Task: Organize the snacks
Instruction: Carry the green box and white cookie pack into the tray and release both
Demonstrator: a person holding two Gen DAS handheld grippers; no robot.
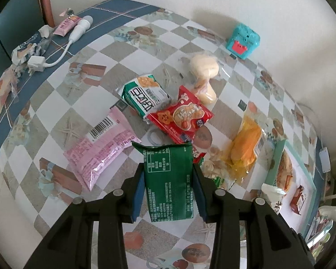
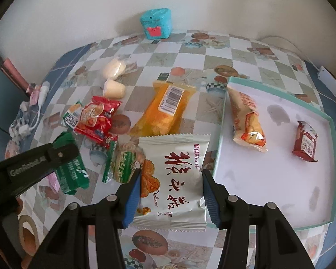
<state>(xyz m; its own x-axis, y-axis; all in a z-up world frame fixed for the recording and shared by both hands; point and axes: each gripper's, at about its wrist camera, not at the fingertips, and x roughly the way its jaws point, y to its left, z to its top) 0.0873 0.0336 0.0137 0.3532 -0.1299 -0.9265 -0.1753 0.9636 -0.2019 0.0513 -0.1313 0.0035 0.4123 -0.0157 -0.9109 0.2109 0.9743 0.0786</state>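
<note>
My left gripper (image 1: pixel 168 192) is shut on a dark green snack packet (image 1: pixel 169 179), held off the checkered table; the same gripper (image 2: pixel 62 154) and green packet (image 2: pixel 70 172) show at the left of the right wrist view. My right gripper (image 2: pixel 171 190) is shut on a white snack packet with red characters (image 2: pixel 172 179), lifted beside the tray. The white tray with a teal rim (image 2: pixel 280 179) holds an orange-and-cream packet (image 2: pixel 246 121) and a small dark red packet (image 2: pixel 305 143).
Loose on the table lie a pink packet (image 1: pixel 100 152), a green-white packet (image 1: pixel 143 94), a red packet (image 1: pixel 181 116), a yellow packet (image 2: pixel 165 109), two pale buns (image 2: pixel 114 78) and a green-edged cracker packet (image 2: pixel 123 163). A teal toy box (image 2: pixel 155 23) stands by the wall. A white plug and cable (image 1: pixel 56 56) lie far left.
</note>
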